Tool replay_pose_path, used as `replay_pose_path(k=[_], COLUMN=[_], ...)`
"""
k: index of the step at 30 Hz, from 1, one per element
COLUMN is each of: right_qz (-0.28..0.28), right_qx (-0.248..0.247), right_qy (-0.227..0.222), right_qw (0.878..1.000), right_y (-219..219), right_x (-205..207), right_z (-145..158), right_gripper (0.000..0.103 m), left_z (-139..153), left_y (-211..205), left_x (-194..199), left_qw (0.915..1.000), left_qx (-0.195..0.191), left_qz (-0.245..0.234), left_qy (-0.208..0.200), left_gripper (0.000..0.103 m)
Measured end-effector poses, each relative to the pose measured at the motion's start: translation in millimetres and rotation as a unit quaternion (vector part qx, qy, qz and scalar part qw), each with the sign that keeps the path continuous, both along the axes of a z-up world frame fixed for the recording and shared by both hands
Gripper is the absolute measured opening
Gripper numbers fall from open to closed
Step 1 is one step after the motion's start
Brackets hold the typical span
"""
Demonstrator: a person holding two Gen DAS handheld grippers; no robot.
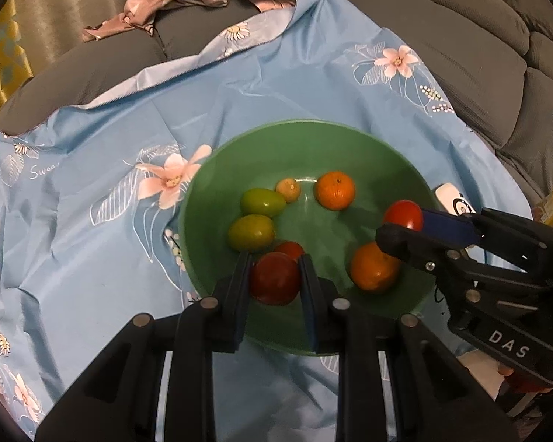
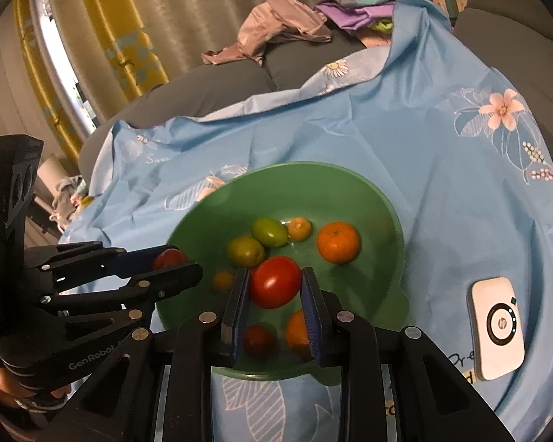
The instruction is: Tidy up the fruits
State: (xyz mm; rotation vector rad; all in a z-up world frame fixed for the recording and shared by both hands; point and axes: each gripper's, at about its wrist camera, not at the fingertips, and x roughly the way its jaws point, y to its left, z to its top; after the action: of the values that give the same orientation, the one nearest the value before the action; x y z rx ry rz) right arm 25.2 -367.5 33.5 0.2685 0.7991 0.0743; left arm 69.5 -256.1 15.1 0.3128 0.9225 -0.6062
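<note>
Both grippers clamped on fruit over the green bowl [image 1: 350, 129].

L gripper [image 1: 274, 280]: fingers pressed on either side of a dark red tomato [image 1: 274, 278], held above the near part of the bowl. From the R wrist cam the same tomato shows as a red spot [image 2: 169, 258] betw. the L fingers, at the bowl's left rim.

R gripper [image 2: 274, 283]: fingers tight on a brighter red tomato [image 2: 275, 281], over the bowl's middle. L wrist cam shows it coming in from the right w/ that tomato [image 1: 403, 215] at its tips, just above an orange [image 1: 374, 267].

In the bowl: two green fruits [image 1: 262, 202] [image 1: 250, 232] side by side at left, a small pale orange fruit [image 1: 288, 189] at the far side, a 2nd orange [image 1: 334, 189] far right of it, one more red tomato [image 1: 290, 248] just behind the L gripper's load.

Bowl sits on a blue floral cloth [image 1: 110, 140] spread over a grey sofa [image 1: 442, 37]. White HP device [image 2: 497, 328] lies on the cloth right of the bowl, apart from it. Crumpled clothes [image 2: 284, 29] at the far end of the sofa. A hand [image 2: 3, 386] grips the L gripper's handle, low left in the R cam.
</note>
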Motion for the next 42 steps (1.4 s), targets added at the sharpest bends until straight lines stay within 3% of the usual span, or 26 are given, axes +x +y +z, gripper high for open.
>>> replay_pose_path(k=[5, 9, 19, 22, 31, 34, 42], right_qz=[-0.007, -0.010, -0.013, -0.015, -0.026, -0.026, -0.003], right_qx=[0.004, 0.002, -0.012, -0.024, -0.062, -0.070, -0.087], right_qy=[0.006, 0.012, 0.013, 0.016, 0.034, 0.033, 0.048], right_qw=[1.000, 1.000, 1.000, 0.999, 0.997, 0.997, 0.995], right_y=[-4, -4, -2, 0, 6, 7, 17], right_x=[0, 0, -5, -8, -10, -12, -18], right_z=[-3, -3, 8, 14, 38, 53, 76], right_gripper=[0.029, 0.029, 0.030, 0.035, 0.039, 0.051, 0.053], left_z=[-4, -3, 8, 14, 43, 59, 95], left_y=[-3, -3, 5, 10, 26, 32, 40], left_x=[2, 1, -9, -12, -24, -29, -32], left_qw=[1.0000, 1.0000, 0.9999, 0.9997, 0.9984, 0.9978, 0.9967], left_qx=[0.006, 0.006, 0.004, 0.004, 0.002, -0.005, -0.046], left_qz=[-0.001, 0.000, 0.010, 0.016, 0.041, 0.049, 0.057], left_qy=[0.005, 0.003, -0.011, -0.017, -0.039, -0.045, -0.036], left_gripper=[0.028, 0.042, 0.058, 0.073, 0.087, 0.103, 0.102])
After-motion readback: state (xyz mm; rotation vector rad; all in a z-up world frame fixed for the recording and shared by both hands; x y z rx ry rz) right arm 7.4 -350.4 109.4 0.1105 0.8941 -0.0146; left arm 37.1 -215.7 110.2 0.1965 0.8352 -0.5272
